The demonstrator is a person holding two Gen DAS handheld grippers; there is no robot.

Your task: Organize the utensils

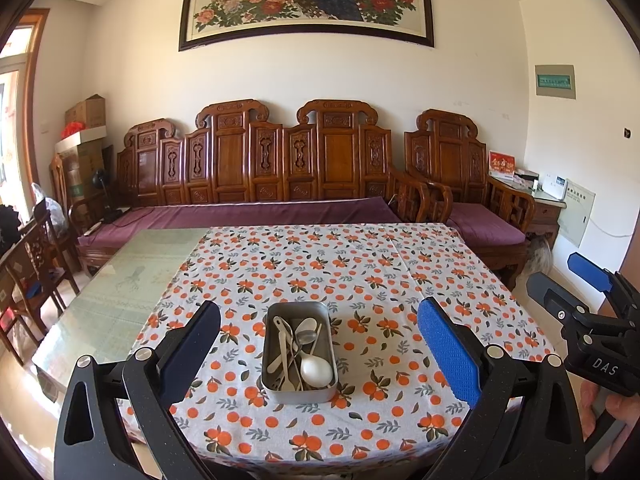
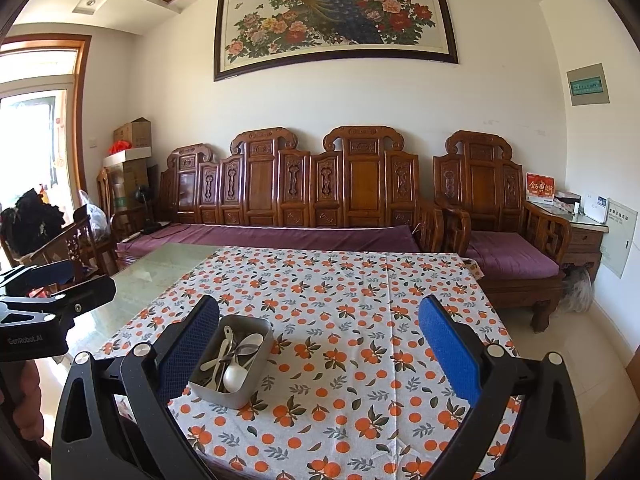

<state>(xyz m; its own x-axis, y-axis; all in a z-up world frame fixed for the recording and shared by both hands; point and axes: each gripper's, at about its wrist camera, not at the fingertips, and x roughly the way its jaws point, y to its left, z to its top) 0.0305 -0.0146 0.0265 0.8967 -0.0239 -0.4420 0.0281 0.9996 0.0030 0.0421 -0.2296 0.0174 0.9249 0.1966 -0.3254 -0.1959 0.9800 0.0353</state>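
Both grippers, left gripper (image 1: 320,348) and right gripper (image 2: 318,350), wide open and empty; I'd drop left onto the white spoon (image 1: 316,370) in the tin (image 1: 298,394) near the table's front edge.

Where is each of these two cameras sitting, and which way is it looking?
Left wrist: on the left gripper, facing the sofa; open fingers frame the metal tray; the right gripper and a hand show at right.
Right wrist: on the right gripper, further right; tray by its left finger; left gripper at left.
Shared: tray, tablecloth, sofa, peacock painting.
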